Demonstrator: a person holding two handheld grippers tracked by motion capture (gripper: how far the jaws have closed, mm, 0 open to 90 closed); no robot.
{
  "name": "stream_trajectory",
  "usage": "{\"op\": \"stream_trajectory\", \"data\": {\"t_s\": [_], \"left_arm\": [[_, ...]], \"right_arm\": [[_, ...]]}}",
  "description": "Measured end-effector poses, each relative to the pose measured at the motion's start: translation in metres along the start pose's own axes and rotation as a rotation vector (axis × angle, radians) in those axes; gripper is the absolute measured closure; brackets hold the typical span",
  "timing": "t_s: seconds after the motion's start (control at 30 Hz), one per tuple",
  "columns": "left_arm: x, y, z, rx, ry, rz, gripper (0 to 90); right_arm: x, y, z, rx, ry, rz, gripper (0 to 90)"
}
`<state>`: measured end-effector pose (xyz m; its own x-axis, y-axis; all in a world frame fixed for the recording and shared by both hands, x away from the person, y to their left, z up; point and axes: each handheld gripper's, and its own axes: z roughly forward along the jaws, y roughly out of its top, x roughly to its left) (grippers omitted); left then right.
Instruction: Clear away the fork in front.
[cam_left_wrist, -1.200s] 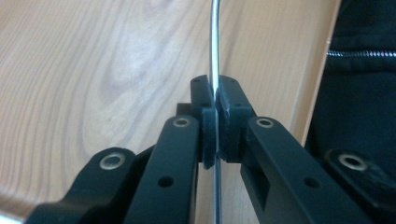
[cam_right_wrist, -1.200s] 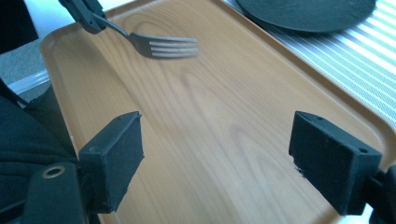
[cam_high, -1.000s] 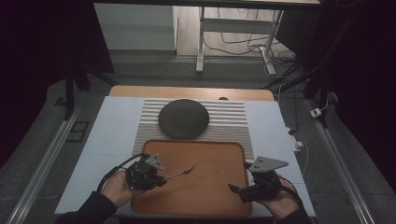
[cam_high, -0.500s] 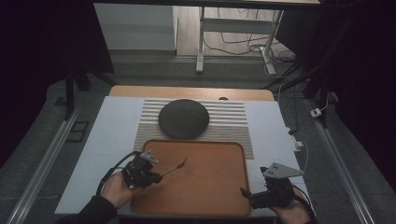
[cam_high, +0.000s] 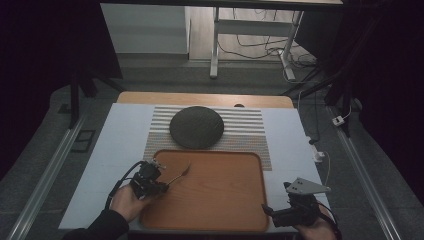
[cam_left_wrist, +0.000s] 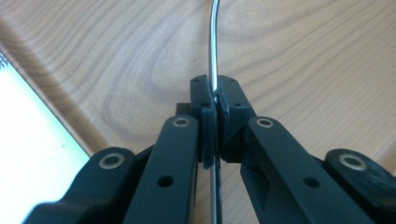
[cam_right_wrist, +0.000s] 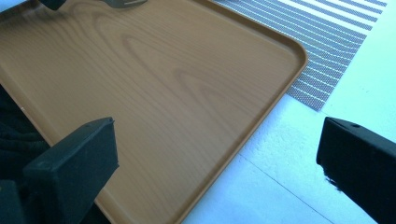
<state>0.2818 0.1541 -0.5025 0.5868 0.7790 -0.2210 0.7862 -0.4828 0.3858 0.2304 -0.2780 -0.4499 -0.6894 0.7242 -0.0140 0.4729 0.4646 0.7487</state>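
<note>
Smooth wood-grain tray (cam_high: 215, 200); thin shiny metal utensil (cam_left_wrist: 214, 42); matt black, possibly plastic, left gripper (cam_left_wrist: 215, 100); woven striped placemat (cam_right_wrist: 336, 32).

Left gripper (cam_left_wrist: 215, 112) jaws clamped on thin metal handle (cam_left_wrist: 214, 51), over wooden tray (cam_left_wrist: 116, 56)

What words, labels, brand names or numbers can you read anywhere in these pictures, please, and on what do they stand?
None: no readable text, number or sign appears in these pictures.
Wooden tray: wood grain, no print.
Striped mat: a line pattern, no lettering.
Dark round plate: plain.
Metal utensil in the left claw: no visible stamp.
Right claw: plain black, no marking.
</note>
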Motion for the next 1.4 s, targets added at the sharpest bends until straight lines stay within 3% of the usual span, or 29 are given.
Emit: {"op": "stream_trajectory", "data": {"t_s": [0.13, 0.37, 0.6, 0.9, 1.13, 1.27, 1.4], "left_arm": [[0.001, -0.001, 0.008, 0.039, 0.007, 0.003, 84.3], [0.004, -0.001, 0.006, 0.023, -0.014, -0.007, 75.1], [0.008, 0.003, -0.005, -0.047, -0.031, 0.003, 73.1], [0.013, 0.021, -0.011, -0.113, -0.045, 0.049, 88.1], [0.016, 0.04, -0.002, -0.13, -0.06, 0.09, 88.5], [0.018, 0.05, 0.005, -0.135, -0.076, 0.083, 88.5], [0.022, 0.058, 0.013, -0.13, -0.064, 0.077, 88.5]], "right_arm": [[0.0, -0.001, -0.001, 0.003, 0.003, 0.004, 0.0], [-0.001, -0.001, -0.002, 0.004, -0.001, 0.005, 0.0], [-0.002, -0.003, -0.005, 0.0, -0.01, 0.011, 0.0], [-0.001, -0.005, -0.008, 0.01, -0.013, 0.02, 0.0], [0.0, -0.005, -0.007, 0.017, -0.019, 0.02, 0.0], [-0.001, -0.005, -0.007, 0.02, -0.016, 0.026, 0.0], [-0.002, -0.005, -0.007, 0.023, -0.01, 0.033, 0.0]]}}
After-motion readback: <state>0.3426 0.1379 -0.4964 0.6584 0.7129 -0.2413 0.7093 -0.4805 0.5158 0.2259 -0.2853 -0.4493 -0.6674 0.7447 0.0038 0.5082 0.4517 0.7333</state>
